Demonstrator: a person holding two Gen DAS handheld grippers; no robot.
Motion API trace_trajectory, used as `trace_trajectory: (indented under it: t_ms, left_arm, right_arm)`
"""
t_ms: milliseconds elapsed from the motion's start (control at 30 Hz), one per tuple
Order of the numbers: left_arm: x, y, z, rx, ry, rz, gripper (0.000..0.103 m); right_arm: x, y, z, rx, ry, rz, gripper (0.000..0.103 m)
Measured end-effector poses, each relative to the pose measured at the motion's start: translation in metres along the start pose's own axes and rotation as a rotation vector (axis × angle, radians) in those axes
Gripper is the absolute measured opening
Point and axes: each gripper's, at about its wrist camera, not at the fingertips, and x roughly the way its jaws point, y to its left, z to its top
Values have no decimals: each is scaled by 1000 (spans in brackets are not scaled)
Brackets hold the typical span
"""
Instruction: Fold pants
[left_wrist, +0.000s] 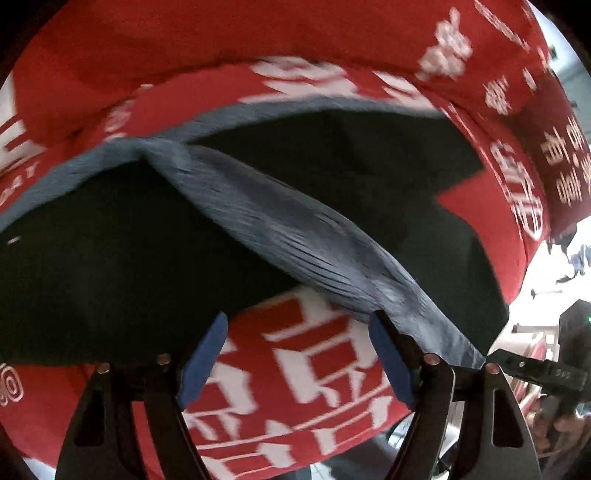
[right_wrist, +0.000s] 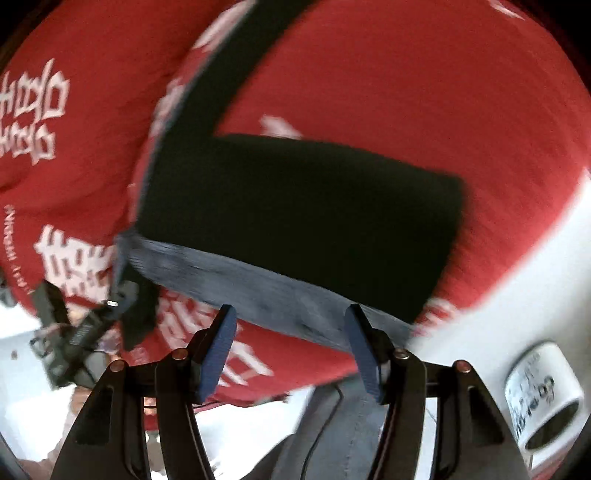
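Pants (left_wrist: 280, 229), dark with a grey ribbed waistband (right_wrist: 280, 291), lie on a red cloth (left_wrist: 295, 373) printed with white characters. Left gripper (left_wrist: 295, 354) spread wide; its right pad touches the waistband edge, nothing pinched. Right gripper (right_wrist: 290, 345) also spread wide, tips at the waistband, whether touching it is unclear. In the right view the waistband runs lower right to upper left, a leg stretching up and away. Frames blurred. White roll (right_wrist: 543, 410) sits off the cloth, right.
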Motion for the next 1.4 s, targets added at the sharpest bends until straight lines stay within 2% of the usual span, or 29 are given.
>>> trace_trajectory:
  t_ms: [67,133,300,367,400,433,467,500,533,700,833,933,1033,1133,1200,1233,1267,1300,1333,1400]
  left_arm:
    - [9,-14,-5,21,9,-15,80]
    - [19,-26,-8,24,21,-31,80]
    - [44,-49,-10,-1,85,-85,80]
    - [52,-55,-7,-33,97,-119,80]
    - [53,-57,-6,-39,94,-122,80]
    - [54,-59,-4,-43,90,-129,71]
    - [54,-61,-1,-55,92,-156,60]
    - [55,-63,2,-73,116,-184,37]
    - [59,-68,5,-84,129,-189,35]
    - [41,-77,28,-134,89,-212,35]
    - [22,-80,57,-179,23,-217,35]
    - [17,-81,81,-201,4,-210,35]
    - [13,-84,106,-200,-36,-196,35]
    - [6,-78,134,-196,-93,-168,35]
    - [6,-77,156,-188,-126,-122,35]
    - [6,-75,164,-183,-135,-86,37]
    - [8,-75,172,-178,-143,-45,44]
    - [8,-74,178,-176,-149,-16,64]
    - [7,-73,182,-176,-167,22,70]
    - [1,-71,190,-168,-199,45,70]
  right_arm:
    - [-2,-23,-13,31,-29,-35,65]
    - [-4,-45,-17,70,-34,-24,65]
    - [16,-77,-19,100,11,50,65]
    - [26,-83,-15,108,49,143,63]
    - [29,-84,-13,116,67,186,54]
    - [30,-86,-12,119,77,221,46]
    - [31,-86,-8,120,95,250,19]
    - [30,-86,-4,118,106,246,3]
    - [27,-87,0,123,112,253,3]
    - [-19,-59,36,71,79,366,3]
    - [-54,-19,92,-44,49,409,3]
    - [-67,-8,126,-39,32,451,3]
    - [-71,3,162,-85,43,439,3]
    - [-72,33,206,-166,38,411,3]
    - [-68,46,243,-201,32,397,3]
    - [-67,49,258,-208,32,394,3]
    - [-67,52,275,-218,28,377,3]
    - [-63,58,291,-229,26,350,4]
    - [-59,61,303,-237,28,330,5]
    - [-49,72,327,-253,25,266,8]
